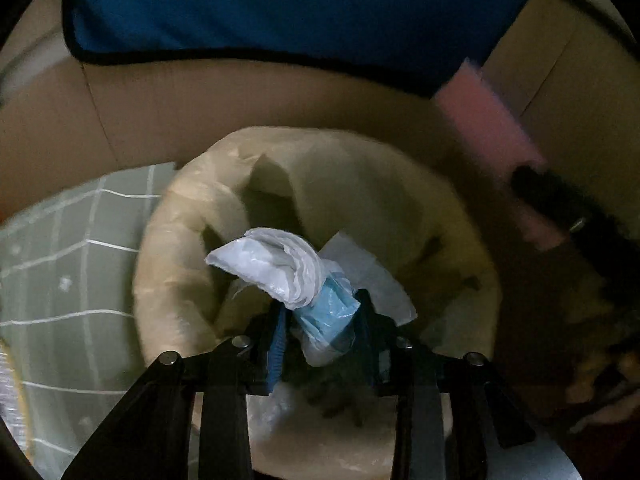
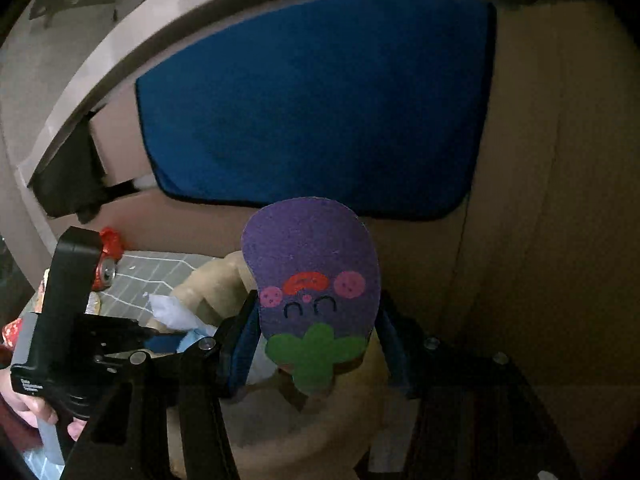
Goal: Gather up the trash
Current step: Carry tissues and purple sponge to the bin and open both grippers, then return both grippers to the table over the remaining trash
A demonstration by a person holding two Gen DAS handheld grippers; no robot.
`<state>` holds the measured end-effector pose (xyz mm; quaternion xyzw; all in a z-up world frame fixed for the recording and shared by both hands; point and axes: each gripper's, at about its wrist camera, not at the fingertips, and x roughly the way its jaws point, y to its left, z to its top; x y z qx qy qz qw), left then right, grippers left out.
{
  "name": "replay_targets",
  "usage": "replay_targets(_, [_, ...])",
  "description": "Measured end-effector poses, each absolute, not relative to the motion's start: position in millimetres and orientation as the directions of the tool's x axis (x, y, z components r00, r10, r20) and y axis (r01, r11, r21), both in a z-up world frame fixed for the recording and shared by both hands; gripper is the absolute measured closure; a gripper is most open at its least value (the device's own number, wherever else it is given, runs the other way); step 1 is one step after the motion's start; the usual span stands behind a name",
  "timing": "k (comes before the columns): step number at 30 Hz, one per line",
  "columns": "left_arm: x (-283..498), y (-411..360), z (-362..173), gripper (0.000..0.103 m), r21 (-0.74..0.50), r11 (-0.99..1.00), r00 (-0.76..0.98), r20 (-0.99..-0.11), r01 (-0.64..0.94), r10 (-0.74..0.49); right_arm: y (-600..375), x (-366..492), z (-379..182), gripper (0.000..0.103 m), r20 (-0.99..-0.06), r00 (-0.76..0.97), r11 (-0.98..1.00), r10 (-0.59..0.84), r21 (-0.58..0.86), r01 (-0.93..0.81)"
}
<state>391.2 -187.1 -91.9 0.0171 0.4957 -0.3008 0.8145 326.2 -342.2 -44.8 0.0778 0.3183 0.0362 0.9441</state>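
Observation:
My left gripper [image 1: 320, 316] is shut on a crumpled white and blue plastic wrapper [image 1: 288, 276] and holds it over the mouth of a round bin lined with a pale yellow bag [image 1: 176, 264]. My right gripper [image 2: 316, 340] is shut on a purple eggplant-shaped sponge [image 2: 312, 264] with a drawn face and green leaf. It holds the sponge upright above the same bin [image 2: 216, 280]. In the left wrist view the sponge's pink back [image 1: 492, 140] and the right gripper show at the right. The left gripper's body [image 2: 72, 320] shows at the left of the right wrist view.
A blue cloth with black trim [image 1: 280, 8] hangs on a cardboard wall [image 1: 200, 112] behind the bin. A green checked cloth [image 1: 68, 280] lies left of the bin. A red crushed can [image 2: 107, 256] lies on that cloth [image 2: 160, 272].

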Motion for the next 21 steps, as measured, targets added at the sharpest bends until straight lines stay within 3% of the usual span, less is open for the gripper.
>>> replay_targets(2, [389, -176, -85, 0.056, -0.315, 0.817, 0.348, -0.787, 0.483, -0.51, -341, 326, -47, 0.05, -0.598, 0.792, 0.984, 0.128, 0.178, -0.025])
replay_targets(4, [384, -164, -77, 0.053, -0.349, 0.812, 0.361, -0.763, 0.468, -0.536, -336, 326, -51, 0.05, -0.6, 0.787, 0.983, 0.144, 0.18, -0.043])
replay_targets(13, [355, -105, -40, 0.051, -0.326, 0.863, 0.542, -0.677, 0.386, -0.498, -302, 335, -65, 0.041, -0.594, 0.773, 0.973, 0.221, 0.191, -0.131])
replay_targets(21, [299, -64, -17, 0.051, -0.316, 0.873, 0.63, -0.604, 0.372, -0.487, -282, 345, -69, 0.042, -0.638, 0.745, 0.978, 0.195, 0.181, -0.1])
